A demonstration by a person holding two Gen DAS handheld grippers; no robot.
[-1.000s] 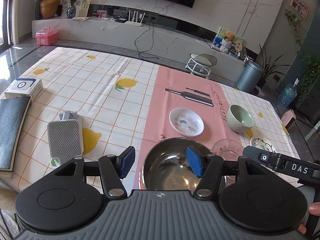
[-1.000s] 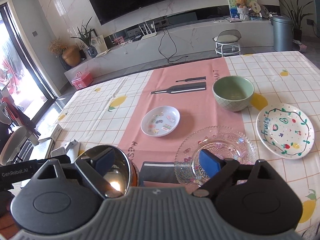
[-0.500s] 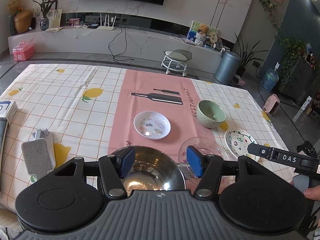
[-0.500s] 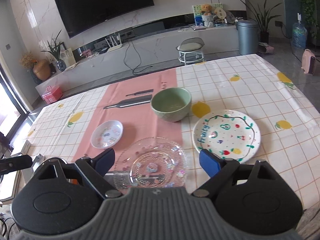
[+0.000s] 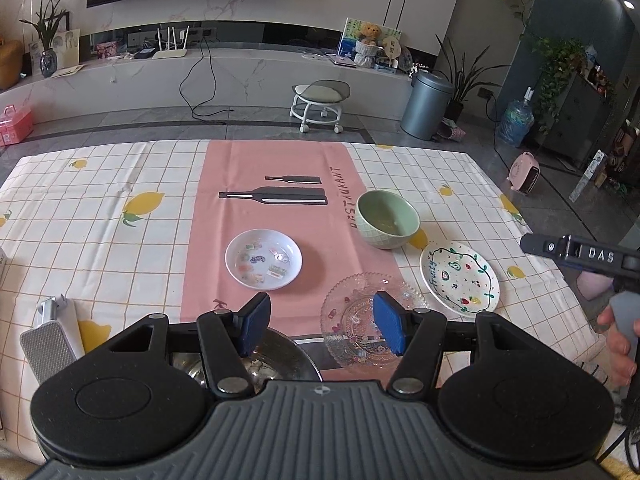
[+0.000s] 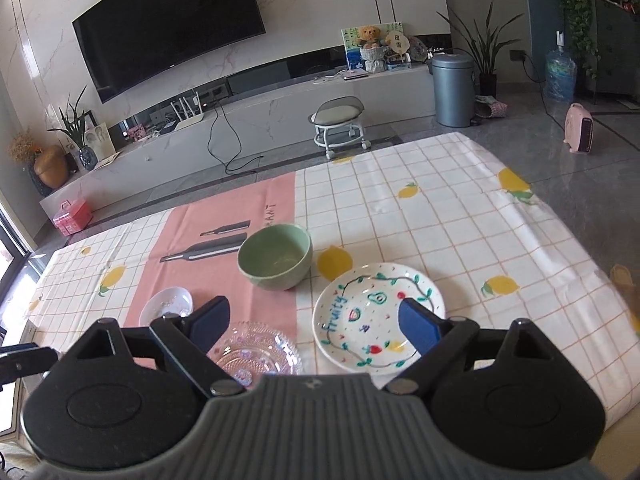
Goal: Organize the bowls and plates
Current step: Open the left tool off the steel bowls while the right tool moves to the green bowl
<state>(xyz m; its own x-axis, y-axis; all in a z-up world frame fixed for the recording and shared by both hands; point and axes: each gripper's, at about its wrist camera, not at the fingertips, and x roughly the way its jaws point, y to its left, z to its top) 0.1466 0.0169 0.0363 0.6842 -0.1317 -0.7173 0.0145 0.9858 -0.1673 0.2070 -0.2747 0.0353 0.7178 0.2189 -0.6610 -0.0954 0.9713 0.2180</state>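
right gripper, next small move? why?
Probably ease the right gripper forward and down toward the near rim of the fruit-painted plate. Its jaws are open and empty, and that plate lies just ahead, apart from the green bowl and the glass plate, so the rim looks free to grab. The left gripper is also open, holding nothing.

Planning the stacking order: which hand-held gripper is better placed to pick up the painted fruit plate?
Right. The right hand-held gripper is open, with the painted fruit plate directly ahead; the left hand-held gripper faces the glass plate.
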